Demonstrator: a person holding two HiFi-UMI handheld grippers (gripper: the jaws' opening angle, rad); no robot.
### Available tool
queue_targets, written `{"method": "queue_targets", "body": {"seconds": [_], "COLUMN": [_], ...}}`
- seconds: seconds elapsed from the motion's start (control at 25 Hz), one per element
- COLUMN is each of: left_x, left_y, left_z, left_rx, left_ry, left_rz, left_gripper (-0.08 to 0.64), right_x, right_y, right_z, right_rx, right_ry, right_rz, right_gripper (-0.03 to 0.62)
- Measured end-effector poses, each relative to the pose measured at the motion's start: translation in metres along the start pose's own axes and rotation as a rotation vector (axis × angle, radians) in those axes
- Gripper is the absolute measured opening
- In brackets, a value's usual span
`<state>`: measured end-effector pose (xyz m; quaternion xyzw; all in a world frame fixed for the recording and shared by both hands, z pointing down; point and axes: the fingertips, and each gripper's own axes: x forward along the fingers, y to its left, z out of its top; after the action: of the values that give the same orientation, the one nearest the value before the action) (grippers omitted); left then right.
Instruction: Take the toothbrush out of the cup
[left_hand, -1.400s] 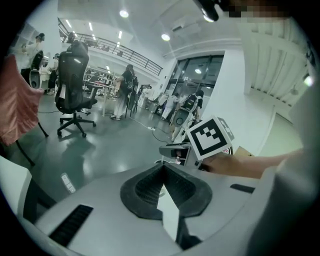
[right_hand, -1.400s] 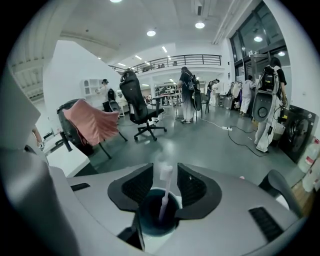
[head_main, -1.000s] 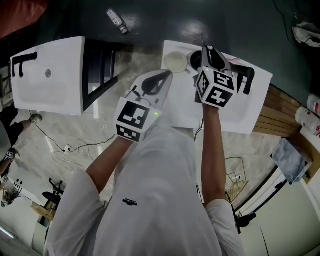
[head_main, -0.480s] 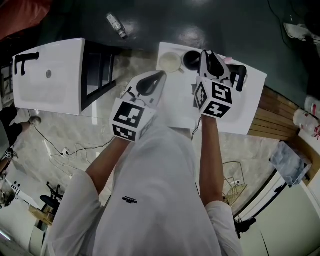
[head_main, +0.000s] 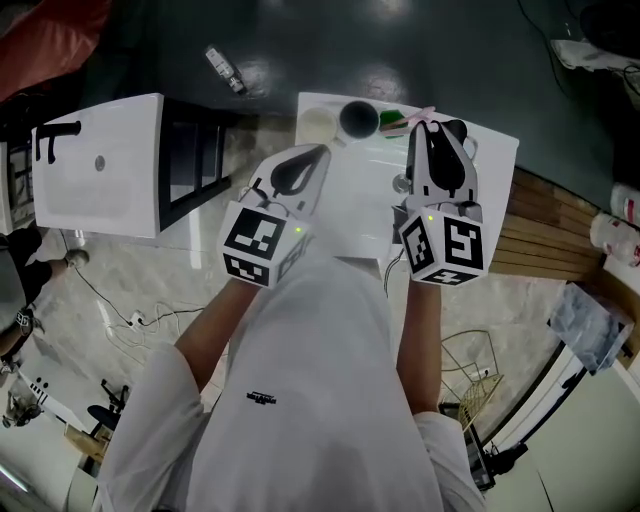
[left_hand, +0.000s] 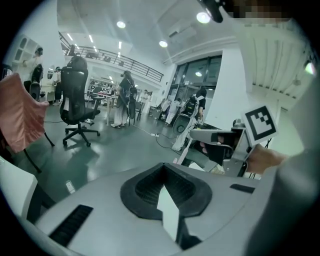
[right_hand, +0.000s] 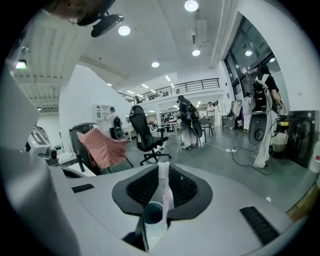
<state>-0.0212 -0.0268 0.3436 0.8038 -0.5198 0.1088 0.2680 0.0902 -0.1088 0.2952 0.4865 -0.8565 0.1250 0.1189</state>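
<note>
A black cup (head_main: 358, 118) stands at the far edge of a white sink counter (head_main: 365, 205). My right gripper (head_main: 432, 125) hangs to the right of the cup and apart from it, shut on a pink toothbrush (head_main: 424, 114) whose end pokes out past the fingertips. In the right gripper view the toothbrush (right_hand: 164, 192) stands upright between the black pads of that gripper (right_hand: 162, 172). My left gripper (head_main: 320, 150) hovers over the counter's near left part, its tips together and nothing in them; in its own view the left gripper (left_hand: 162, 184) points out into the hall.
A pale round cup (head_main: 315, 125) sits left of the black cup and a green item (head_main: 393, 122) right of it. A second white sink unit (head_main: 110, 170) stands further left. A small bottle (head_main: 222, 68) lies on the dark floor. Wooden slats (head_main: 545, 230) lie to the right.
The right gripper has come back from over the black cup, toward me and to the right, with the toothbrush in it. The cup's mouth now shows. The left gripper has hardly moved.
</note>
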Motion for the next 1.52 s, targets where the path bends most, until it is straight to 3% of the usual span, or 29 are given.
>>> {"method": "queue_targets", "body": {"seconds": [0.32, 0.8, 1.16, 1.52], "left_x": [0.009, 0.048, 0.082, 0.114], "left_y": [-0.028, -0.105, -0.166, -0.197], "left_z": [-0.006, -0.029, -0.054, -0.07], "left_rx": [0.006, 0.052, 0.091, 0.109], "left_ry": [0.003, 0.067, 0.127, 0.18], "left_rz": [-0.004, -0.092, -0.167, -0.211], "left_gripper": [0.003, 0.003, 0.003, 0.003], "right_x": [-0.055, -0.123, -0.156, -0.161], "right_y": [-0.04, -0.154, -0.234, -0.288], "right_z": [0.004, -0.062, -0.12, -0.177], "right_rx": [-0.018, -0.05, -0.105, -0.096], "right_ry": [0.0, 0.132, 0.301, 0.417], "right_rz": [-0.014, -0.173, -0.268, -0.306], "right_gripper": [0.054, 0.054, 0.054, 0.054]}}
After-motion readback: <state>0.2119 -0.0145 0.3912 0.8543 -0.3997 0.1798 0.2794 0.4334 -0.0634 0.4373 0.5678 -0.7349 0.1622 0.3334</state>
